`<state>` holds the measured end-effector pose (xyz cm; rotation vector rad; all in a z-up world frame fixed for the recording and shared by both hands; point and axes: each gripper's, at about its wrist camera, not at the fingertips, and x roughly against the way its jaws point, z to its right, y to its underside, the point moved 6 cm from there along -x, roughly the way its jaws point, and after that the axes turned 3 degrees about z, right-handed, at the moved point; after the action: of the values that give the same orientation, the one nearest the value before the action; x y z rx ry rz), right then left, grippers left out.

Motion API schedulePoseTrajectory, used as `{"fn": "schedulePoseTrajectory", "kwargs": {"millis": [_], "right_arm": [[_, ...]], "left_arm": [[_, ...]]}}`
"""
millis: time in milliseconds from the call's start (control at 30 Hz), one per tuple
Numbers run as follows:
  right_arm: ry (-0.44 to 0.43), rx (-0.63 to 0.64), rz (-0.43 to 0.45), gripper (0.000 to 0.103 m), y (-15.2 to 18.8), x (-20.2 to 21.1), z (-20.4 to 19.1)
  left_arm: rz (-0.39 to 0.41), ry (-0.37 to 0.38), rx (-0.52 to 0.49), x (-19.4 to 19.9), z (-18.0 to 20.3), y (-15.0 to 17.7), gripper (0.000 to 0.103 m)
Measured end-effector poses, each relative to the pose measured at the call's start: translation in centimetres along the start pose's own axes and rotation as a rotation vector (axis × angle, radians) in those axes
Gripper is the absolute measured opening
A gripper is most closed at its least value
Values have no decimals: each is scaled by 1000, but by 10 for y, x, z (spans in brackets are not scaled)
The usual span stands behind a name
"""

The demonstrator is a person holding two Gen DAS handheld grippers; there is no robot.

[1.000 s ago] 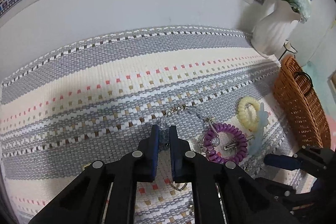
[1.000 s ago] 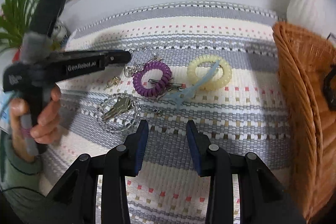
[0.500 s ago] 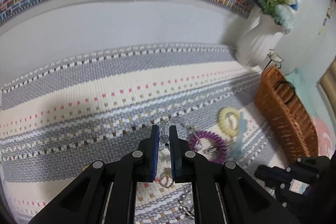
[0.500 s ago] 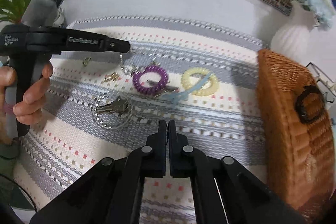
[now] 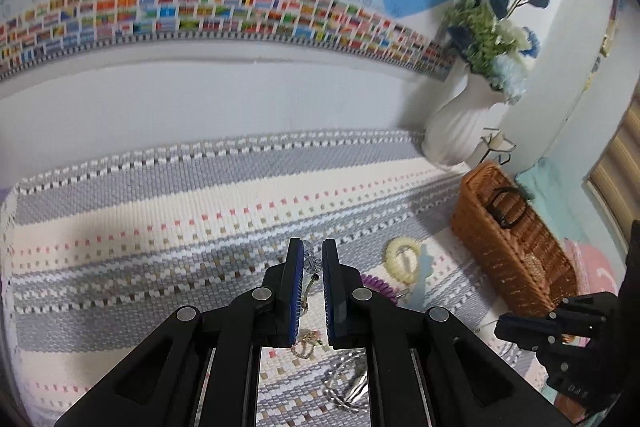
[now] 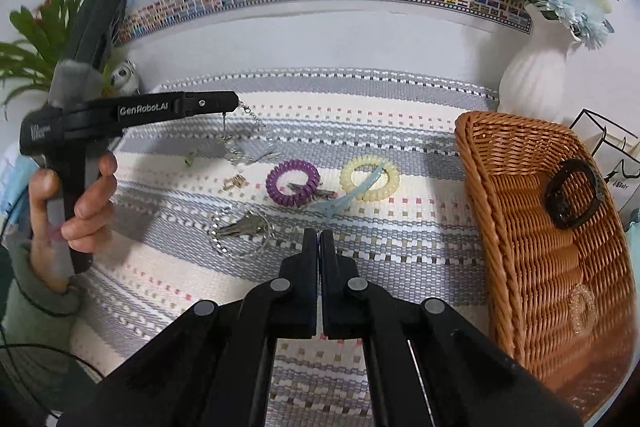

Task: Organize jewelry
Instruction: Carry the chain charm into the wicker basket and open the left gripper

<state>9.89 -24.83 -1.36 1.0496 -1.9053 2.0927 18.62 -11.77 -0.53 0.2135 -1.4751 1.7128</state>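
Beaded chain bracelet [image 6: 250,137], left of centre in the right wrist view: it hangs from the tip of the left gripper [image 5: 311,259], its lower loop pooled on or just above the striped mat [image 6: 400,239]. In the left wrist view you see clear beads pinched between the blue pads [image 5: 297,275], which stand narrow and closed on the bracelet. Judge it light, limp and slippery; the links will swing and may slide out, and the thin clasp end looks fragile. You hold it best across a bead, not on bare chain.

The right gripper [image 6: 319,239], low centre of its own view, has its jaws pressed together on nothing.

On the mat below the bracelet lie a purple coil band [image 6: 293,183], a cream coil band [image 6: 370,177], a ring of keys [image 6: 242,229] and a small gold clasp [image 6: 233,182]. The wicker basket [image 6: 532,227], right of frame, already contains a black ring [image 6: 574,193]; it is the likely destination.

Legible writing: "GenRobot.AI" in white on the left gripper's arm. Smaller print at its rear is too blurred to read.
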Motion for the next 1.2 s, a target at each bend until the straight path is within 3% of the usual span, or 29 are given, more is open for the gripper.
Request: {"fn": "schedulePoseTrajectory", "kwargs": {"millis": [267, 467, 800, 1033, 1200], "right_arm": [[-8, -38, 34, 1, -8, 20, 5], [13, -56, 81, 1, -15, 48, 19], [97, -107, 187, 1, -18, 117, 69], [186, -179, 233, 1, -4, 160, 124], [204, -240, 234, 1, 10, 167, 158]], "left_arm": [[40, 37, -23, 16, 17, -8, 9], [61, 52, -88, 33, 50, -15, 9], [97, 106, -222, 55, 141, -38, 9], [70, 184, -302, 33, 222, -46, 9], [26, 218, -318, 5, 260, -44, 9]]}}
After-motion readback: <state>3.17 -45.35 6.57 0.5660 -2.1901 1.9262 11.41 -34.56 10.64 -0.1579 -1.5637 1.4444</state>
